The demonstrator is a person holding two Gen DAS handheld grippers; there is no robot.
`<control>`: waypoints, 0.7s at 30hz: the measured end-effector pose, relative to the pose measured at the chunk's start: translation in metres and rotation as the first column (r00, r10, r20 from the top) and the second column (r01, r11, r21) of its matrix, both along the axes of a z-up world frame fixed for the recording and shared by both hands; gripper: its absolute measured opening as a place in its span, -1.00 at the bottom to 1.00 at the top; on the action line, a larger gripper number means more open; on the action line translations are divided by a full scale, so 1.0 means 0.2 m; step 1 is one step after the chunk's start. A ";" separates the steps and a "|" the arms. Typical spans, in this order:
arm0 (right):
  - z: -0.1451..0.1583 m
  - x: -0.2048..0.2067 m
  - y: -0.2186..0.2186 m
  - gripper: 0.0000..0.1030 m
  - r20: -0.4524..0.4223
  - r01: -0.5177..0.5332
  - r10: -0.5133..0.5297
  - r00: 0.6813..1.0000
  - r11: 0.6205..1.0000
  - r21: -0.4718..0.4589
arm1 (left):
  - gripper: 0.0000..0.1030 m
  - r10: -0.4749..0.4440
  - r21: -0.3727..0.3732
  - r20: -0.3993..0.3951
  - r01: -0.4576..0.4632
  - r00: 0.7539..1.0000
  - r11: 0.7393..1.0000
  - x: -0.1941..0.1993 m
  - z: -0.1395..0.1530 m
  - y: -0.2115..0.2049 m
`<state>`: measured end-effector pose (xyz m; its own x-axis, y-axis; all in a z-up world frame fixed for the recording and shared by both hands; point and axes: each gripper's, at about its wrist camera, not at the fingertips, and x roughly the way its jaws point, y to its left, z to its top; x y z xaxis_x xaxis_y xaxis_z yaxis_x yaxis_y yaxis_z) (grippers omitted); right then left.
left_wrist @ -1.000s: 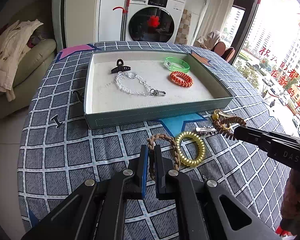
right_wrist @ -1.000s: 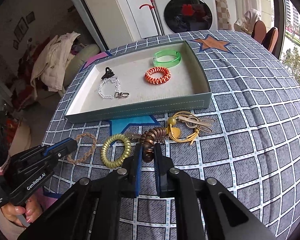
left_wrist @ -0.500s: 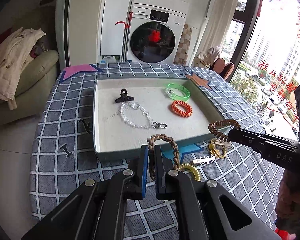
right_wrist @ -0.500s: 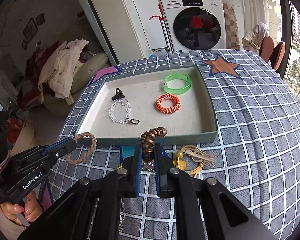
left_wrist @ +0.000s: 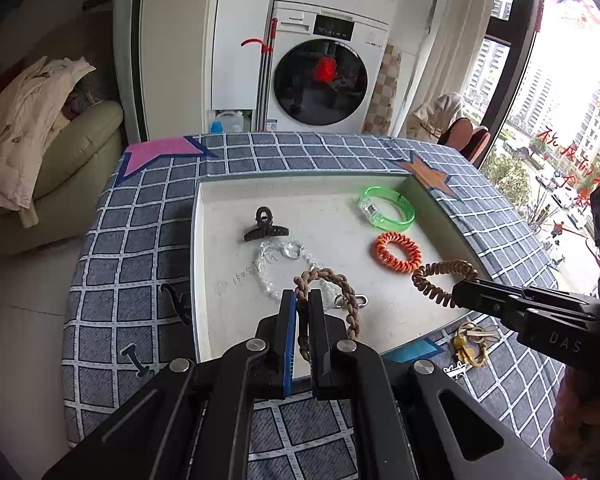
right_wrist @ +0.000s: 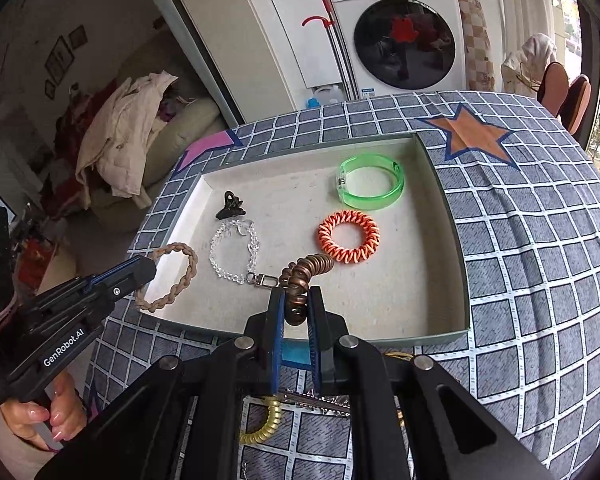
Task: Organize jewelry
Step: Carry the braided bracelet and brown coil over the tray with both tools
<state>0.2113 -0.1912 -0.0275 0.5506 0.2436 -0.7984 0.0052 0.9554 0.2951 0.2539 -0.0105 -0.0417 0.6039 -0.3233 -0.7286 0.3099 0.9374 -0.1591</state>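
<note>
My left gripper (left_wrist: 303, 300) is clamping its fingers on the braided bracelet (left_wrist: 342, 286), which is hiding part of the clear bead chain (left_wrist: 270, 264) in the tray (left_wrist: 198, 264). My right gripper (right_wrist: 296, 300) is pinching the brown coil bracelet (right_wrist: 306, 270) over the tray's near edge. Only the right view is showing the yellow coil (right_wrist: 266, 426), half hidden under the gripper body on the desk (right_wrist: 540, 272). Open tray floor is lying right of the orange coil (right_wrist: 348, 242).

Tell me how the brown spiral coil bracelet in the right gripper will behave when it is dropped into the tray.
The brown spiral coil bracelet probably is springy: it arches from the right gripper without hanging limp. It looks light, so it may bounce slightly on the tray floor, hardly rolling far.
</note>
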 end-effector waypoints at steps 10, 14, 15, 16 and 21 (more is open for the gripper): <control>-0.18 0.12 -0.07 -0.77 -0.089 0.033 -0.035 0.995 0.999 -0.024 | -0.51 0.008 0.057 -0.074 -0.004 0.997 0.998 0.12 -0.16 -0.04; -0.21 0.16 -0.09 -0.76 -0.097 0.047 -0.050 0.994 0.998 -0.038 | -0.51 0.022 0.085 -0.087 -0.014 0.996 0.996 0.15 -0.21 -0.06; -0.21 0.17 -0.10 -0.76 -0.090 0.048 -0.052 0.995 0.998 -0.046 | -0.51 0.025 0.092 -0.088 -0.017 0.996 0.996 0.16 -0.22 -0.06; -0.21 0.18 -0.10 -0.76 -0.088 0.049 -0.054 0.995 0.997 -0.057 | -0.51 0.030 0.101 -0.088 -0.021 0.996 0.995 0.17 -0.22 -0.07; -0.21 0.23 -0.11 -0.76 -0.073 0.064 -0.069 0.995 0.995 -0.074 | -0.51 0.050 0.129 -0.085 -0.039 0.995 0.991 0.21 -0.25 -0.09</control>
<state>0.2570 -0.2137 -0.0698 0.5010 0.1495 -0.8525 0.0893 0.9708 0.2227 0.2967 -0.0279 -0.0915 0.5475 -0.1989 -0.8128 0.2572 0.9643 -0.0628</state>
